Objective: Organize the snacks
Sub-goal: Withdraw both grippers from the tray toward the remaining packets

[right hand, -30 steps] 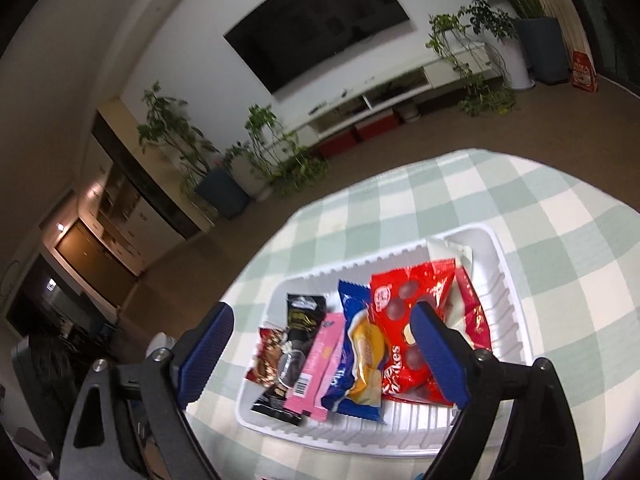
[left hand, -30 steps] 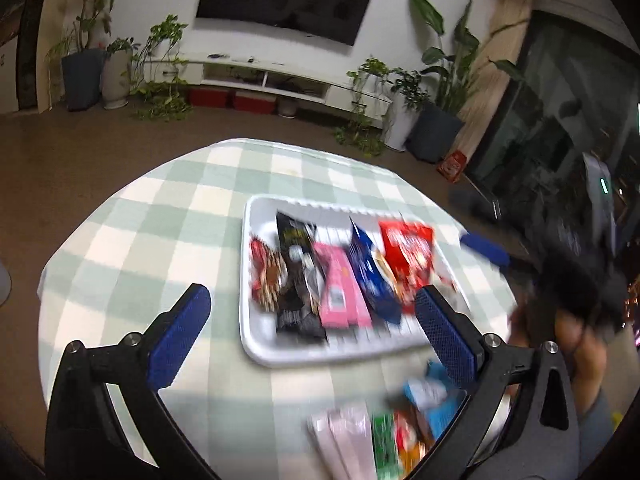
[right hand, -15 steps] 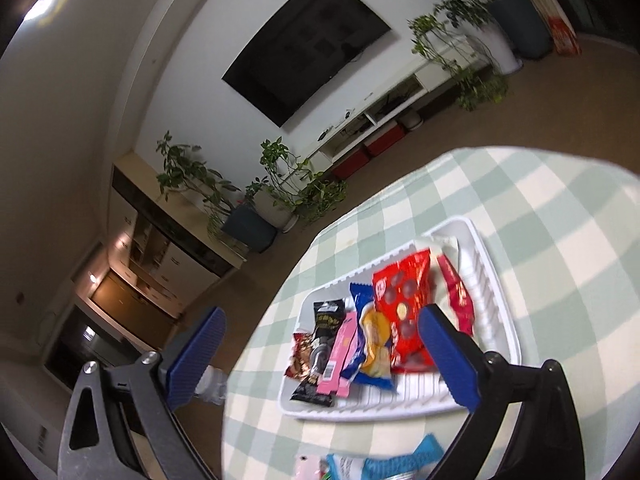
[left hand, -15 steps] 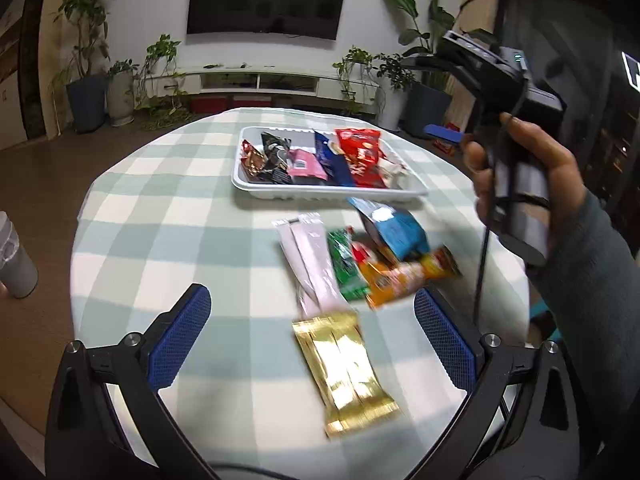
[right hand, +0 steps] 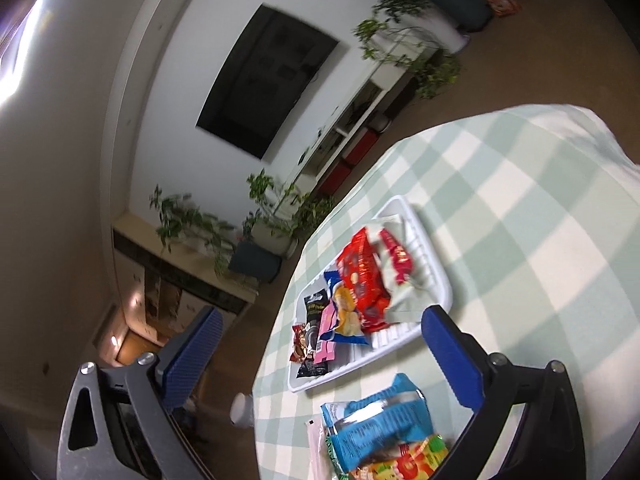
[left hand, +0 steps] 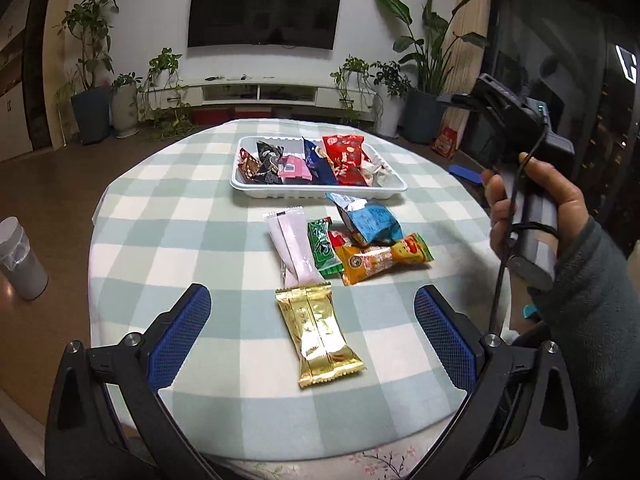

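Note:
A white tray (left hand: 320, 193) with several wrapped snacks stands at the far middle of the checked table. In front of it lie loose snacks: a pale pink packet (left hand: 292, 244), a green one (left hand: 322, 250), a blue one (left hand: 370, 220), an orange one (left hand: 382, 258) and a gold one (left hand: 320, 336) nearest me. My left gripper (left hand: 312, 298) hangs open above the gold packet, holding nothing. My right gripper (right hand: 322, 318) is tilted, its jaws opening with nothing between them, over the tray (right hand: 352, 370) and the blue packet (right hand: 380, 428). A hand (left hand: 532, 200) holds it at the right.
A white cup (left hand: 20, 256) stands beyond the table's left edge and also shows as the cup (right hand: 242, 410) in the right wrist view. The round table's near edge lies just under my left gripper. Plants and a TV unit line the far wall.
Both grippers drew back from the tray, so the loose snacks came into view. The right gripper rolled, tilting its view, and its jaws spread a little wider.

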Available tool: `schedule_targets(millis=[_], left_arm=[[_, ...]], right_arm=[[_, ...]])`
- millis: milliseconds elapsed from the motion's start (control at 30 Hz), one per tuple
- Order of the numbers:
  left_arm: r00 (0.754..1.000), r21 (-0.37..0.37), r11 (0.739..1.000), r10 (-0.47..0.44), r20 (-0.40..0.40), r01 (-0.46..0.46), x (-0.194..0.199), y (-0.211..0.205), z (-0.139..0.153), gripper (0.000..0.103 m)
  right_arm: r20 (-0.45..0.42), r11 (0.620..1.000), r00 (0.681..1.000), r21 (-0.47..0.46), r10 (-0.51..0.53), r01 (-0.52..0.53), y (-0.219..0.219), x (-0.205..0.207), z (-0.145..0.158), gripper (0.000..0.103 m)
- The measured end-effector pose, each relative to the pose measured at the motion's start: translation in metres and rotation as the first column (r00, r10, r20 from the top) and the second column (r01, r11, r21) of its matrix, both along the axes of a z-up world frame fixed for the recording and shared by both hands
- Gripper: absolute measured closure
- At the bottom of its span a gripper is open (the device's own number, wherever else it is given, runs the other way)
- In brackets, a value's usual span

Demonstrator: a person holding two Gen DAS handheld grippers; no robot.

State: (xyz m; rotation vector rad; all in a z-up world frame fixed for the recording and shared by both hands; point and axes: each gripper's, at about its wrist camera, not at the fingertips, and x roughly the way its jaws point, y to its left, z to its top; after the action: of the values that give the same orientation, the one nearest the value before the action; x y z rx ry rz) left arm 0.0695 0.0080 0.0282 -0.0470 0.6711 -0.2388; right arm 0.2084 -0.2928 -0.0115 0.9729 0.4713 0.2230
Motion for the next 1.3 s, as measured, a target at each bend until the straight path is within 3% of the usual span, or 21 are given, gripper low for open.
schedule_targets(millis=[133,533,700,833,967,1167,1300], left_arm=[[1.000,0.023,1.000,0.004,0.026,-0.005,-0.008,-0.002,0.002,0.000],[1.000,0.039,0.999,0.006,0.015,-0.006,-0.005,-0.008,-0.006,0.000],[0.990,0.072,0.997,0.026,-0.140,-0.016,0.011,-0.013,-0.021,0.000],[0.976,0.117,0.993,0.013,-0.216,0.013,0.023,-0.025,-0.035,0.000],[0.971,0.087,0.996,0.005,-0.241,0.016,0.035,-0.028,-0.038,0.000],[0.943,0.131,0.991,0.079,-0.324,-0.038,0.066,-0.017,-0.058,0.000],[0.922,0.186,0.983,0.077,-0.379,-0.006,0.073,-0.023,-0.077,0.000]], right_arm=[[0.006,0.999,0.999,0.038,-0.036,0.035,-0.011,-0.011,-0.003,0.000],[0.025,0.999,0.999,0.023,-0.028,0.027,-0.010,-0.019,0.006,0.000],[0.004,0.999,0.999,0.019,-0.034,0.034,-0.011,-0.024,0.003,0.000],[0.005,0.999,0.999,0.017,-0.034,0.034,-0.011,-0.025,0.002,0.000],[-0.009,1.000,1.000,0.025,-0.018,0.018,-0.012,-0.024,0.000,0.000],[-0.014,1.000,1.000,0.027,-0.007,0.007,-0.012,-0.025,0.002,0.000],[-0.023,0.999,1.000,0.034,0.000,0.000,-0.011,-0.023,0.004,0.000]])
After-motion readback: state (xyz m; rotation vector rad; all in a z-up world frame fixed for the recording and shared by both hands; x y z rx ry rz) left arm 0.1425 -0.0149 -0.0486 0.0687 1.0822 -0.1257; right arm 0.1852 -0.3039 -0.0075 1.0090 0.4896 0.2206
